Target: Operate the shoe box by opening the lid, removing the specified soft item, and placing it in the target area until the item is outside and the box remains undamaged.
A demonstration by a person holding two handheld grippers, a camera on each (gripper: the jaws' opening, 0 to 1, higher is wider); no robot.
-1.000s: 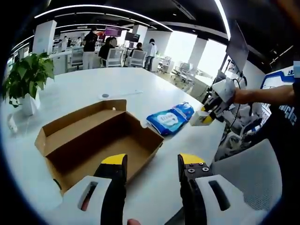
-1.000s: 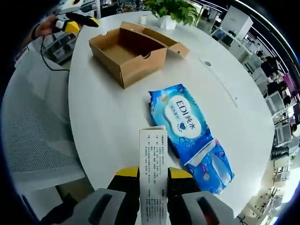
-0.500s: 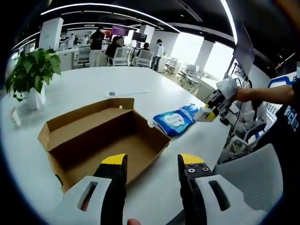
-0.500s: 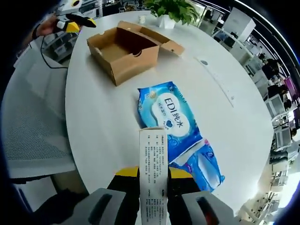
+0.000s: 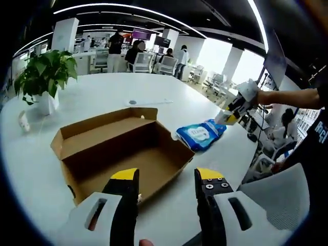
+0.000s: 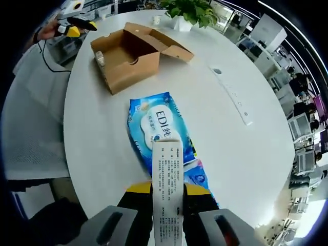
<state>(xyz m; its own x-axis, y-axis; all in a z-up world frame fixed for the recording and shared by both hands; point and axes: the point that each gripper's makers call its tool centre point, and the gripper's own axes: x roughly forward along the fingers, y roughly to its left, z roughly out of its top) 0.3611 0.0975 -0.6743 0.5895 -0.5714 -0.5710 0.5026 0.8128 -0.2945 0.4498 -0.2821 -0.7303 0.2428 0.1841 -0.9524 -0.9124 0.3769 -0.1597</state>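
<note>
Right claw is clamped on a slim white carton with printed text, held upright between its yellow-tipped jaws. In the left gripper view you can spot that same claw out past the far right corner of the open brown cardboard shoe box, hovering over the blue soft pack of wet wipes.

Left claw has its jaws apart with nothing between them, sitting just in front of the shoe box's near wall. From the right gripper view it's beyond the box, off the table edge, with a hand around it.

The shoe box has its lid flipped back and lying flat on the round white table; the inside looks bare as far as I can see. The wipes pack is already outside the box, flat on the table just beside the box's short end, not touching it. The held carton covers the near end of the pack in the right gripper view.

Other stuff: a leafy green plant in a white pot behind the box on the left, a long thin white strip on the table beyond the pack, and people and chairs in the office behind.
</note>
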